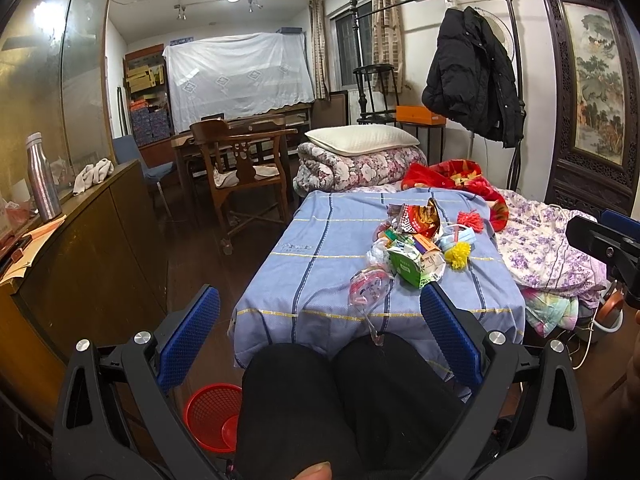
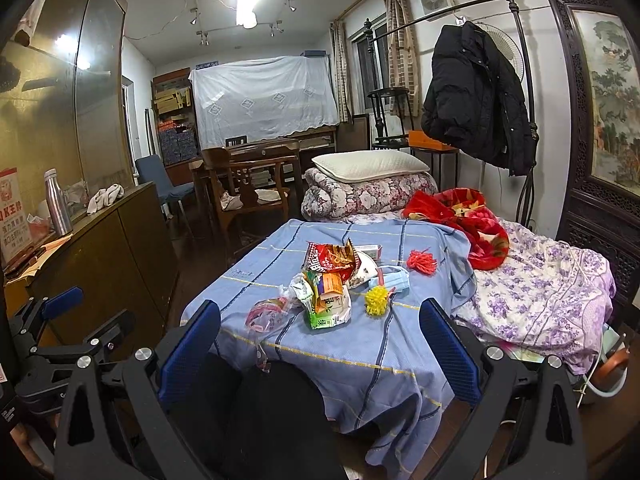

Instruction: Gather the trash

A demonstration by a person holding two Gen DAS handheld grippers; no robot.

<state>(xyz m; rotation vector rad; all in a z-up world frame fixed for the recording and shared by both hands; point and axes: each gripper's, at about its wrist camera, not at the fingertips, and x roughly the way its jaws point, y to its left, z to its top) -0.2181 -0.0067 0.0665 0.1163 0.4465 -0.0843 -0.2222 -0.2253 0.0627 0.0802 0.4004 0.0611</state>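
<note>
A pile of trash lies on the blue checked cloth (image 1: 320, 280) over the bed end: a red snack bag (image 1: 420, 216), a green carton (image 1: 408, 266), a clear plastic wrapper (image 1: 368, 288), a blue face mask (image 1: 460, 238), a yellow pompom (image 1: 458, 254) and a red pompom (image 1: 474, 219). The pile also shows in the right wrist view, with the green carton (image 2: 326, 312) in front. A red mesh basket (image 1: 214, 416) stands on the floor at lower left. My left gripper (image 1: 320, 328) is open and empty, short of the pile. My right gripper (image 2: 320, 332) is open and empty, also short of it.
The person's black-clad knees (image 1: 340, 400) are at the bed end. A wooden cabinet (image 1: 88, 248) with a metal bottle (image 1: 42, 178) stands on the left. A wooden chair (image 1: 244, 176), rolled quilt with pillow (image 1: 360, 156), red blanket (image 1: 460, 176) and hanging black jacket (image 1: 472, 76) lie beyond.
</note>
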